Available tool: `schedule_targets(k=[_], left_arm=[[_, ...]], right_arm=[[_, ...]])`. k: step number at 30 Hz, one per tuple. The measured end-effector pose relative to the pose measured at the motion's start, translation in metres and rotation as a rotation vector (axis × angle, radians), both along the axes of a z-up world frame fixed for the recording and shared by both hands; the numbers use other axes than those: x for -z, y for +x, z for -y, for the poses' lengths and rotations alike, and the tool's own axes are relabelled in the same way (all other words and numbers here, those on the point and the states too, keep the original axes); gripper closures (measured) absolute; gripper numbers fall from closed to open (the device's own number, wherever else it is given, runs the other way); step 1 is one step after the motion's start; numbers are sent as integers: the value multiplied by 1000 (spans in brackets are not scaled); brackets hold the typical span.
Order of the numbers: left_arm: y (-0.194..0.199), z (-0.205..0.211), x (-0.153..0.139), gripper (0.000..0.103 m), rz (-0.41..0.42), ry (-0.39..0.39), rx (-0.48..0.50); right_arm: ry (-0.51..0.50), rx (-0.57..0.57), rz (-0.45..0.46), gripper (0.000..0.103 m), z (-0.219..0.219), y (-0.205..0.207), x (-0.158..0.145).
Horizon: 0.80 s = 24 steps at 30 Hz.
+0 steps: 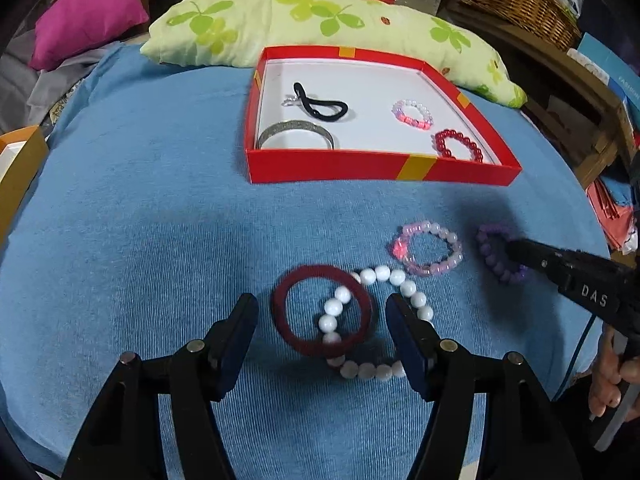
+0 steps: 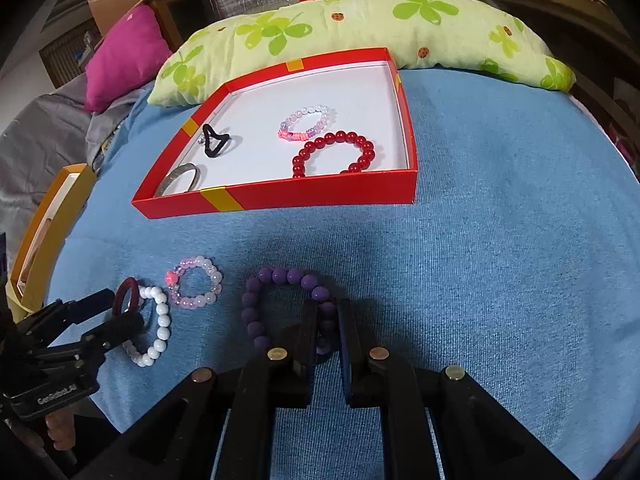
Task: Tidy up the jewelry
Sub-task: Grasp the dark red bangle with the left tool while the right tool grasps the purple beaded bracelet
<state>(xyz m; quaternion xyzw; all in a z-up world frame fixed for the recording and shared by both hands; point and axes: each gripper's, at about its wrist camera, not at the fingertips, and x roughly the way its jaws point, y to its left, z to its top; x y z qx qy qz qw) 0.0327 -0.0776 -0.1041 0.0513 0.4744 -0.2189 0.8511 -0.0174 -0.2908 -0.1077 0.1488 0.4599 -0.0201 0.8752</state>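
The left gripper [image 1: 322, 318] stands released around the dark red bangle [image 1: 322, 310] (overlapping the white bead bracelet [image 1: 376, 320]); the right gripper [image 2: 328, 316] is clenched on the purple bead bracelet [image 2: 256, 308], its loop spreading toward ten o'clock on the blue cloth [image 2: 480, 260].

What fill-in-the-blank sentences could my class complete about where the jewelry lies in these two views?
1. The dark red ring lies across the ____ bead bracelet.
2. The right gripper is shut on the ____ bead bracelet.
3. The silver bangle lies inside the ____ box.
4. The left gripper is ____, its fingers either side of the ring.

Missing words: white; purple; red; open
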Motion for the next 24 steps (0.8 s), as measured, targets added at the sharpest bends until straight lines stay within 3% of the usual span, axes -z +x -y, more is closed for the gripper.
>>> schedule_targets(k=[1, 4, 8, 13, 19, 24], left_arm=[[1, -1, 0, 36, -3, -7, -2], [2, -5, -2, 62, 13, -14, -14], [1, -11, -8, 84, 41, -18, -17], [6, -22, -13, 90, 94, 22, -78], [9, -30, -20, 91, 170, 121, -142], [4, -35, -29, 91, 228, 154, -157]], right_arm=[[2, 0, 1, 92, 0, 0, 0], [7, 0, 3, 92, 1, -1, -1], [8, -3, 17, 92, 2, -4, -3], [16, 11, 36, 92, 6, -6, -7], [16, 9, 32, 92, 5, -5, -6], [16, 16, 21, 92, 4, -2, -3]])
